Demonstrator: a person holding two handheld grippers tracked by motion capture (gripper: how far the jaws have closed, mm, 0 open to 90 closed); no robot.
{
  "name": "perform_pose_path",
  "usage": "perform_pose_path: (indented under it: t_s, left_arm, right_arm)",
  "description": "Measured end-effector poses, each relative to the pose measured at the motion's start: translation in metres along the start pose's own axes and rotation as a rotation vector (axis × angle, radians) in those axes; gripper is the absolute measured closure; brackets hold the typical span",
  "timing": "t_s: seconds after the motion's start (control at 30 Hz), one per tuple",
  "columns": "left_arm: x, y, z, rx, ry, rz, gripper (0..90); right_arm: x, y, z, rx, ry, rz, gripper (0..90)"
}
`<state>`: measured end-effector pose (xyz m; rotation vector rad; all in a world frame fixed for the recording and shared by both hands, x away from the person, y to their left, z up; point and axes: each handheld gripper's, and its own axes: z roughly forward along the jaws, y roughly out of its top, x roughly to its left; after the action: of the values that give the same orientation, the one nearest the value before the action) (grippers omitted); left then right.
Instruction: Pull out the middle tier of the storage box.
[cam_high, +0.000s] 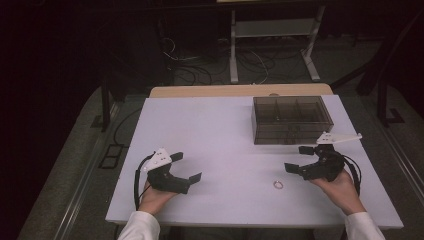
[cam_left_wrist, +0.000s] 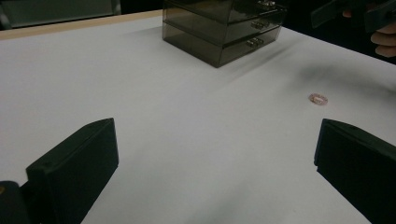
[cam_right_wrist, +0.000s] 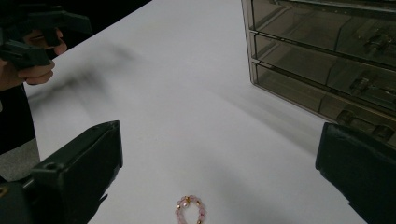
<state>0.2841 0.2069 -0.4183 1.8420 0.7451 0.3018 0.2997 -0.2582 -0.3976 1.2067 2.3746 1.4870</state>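
High view shows my left gripper (cam_high: 186, 167) at the near left of the white table (cam_high: 215, 130), jaws spread wide and holding nothing, and my right gripper (cam_high: 299, 158) at the near right, equally wide and empty. Between them, nearer my right, a small pink beaded ring (cam_high: 278, 184) lies flat on the table. In the right gripper view its oval runs lengthwise away from me. A smoky clear drawer box (cam_high: 291, 119) stands at the far right, its drawer fronts facing me.

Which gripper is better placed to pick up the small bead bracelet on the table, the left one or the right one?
Probably the right gripper. Its jaws are open and the pink bead bracelet lies just ahead of them. The left gripper, also open, is farther from it across the white table.
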Motion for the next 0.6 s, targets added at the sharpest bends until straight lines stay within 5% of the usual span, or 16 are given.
perform_pose_path:
  t_s: [0.6]
  left_arm:
    - [0.000, 0.000, 0.001, 0.003, -0.002, -0.003, 0.0]
  right_arm:
    - [-0.013, 0.002, 0.011, 0.028, 0.008, 0.035, 0.3]
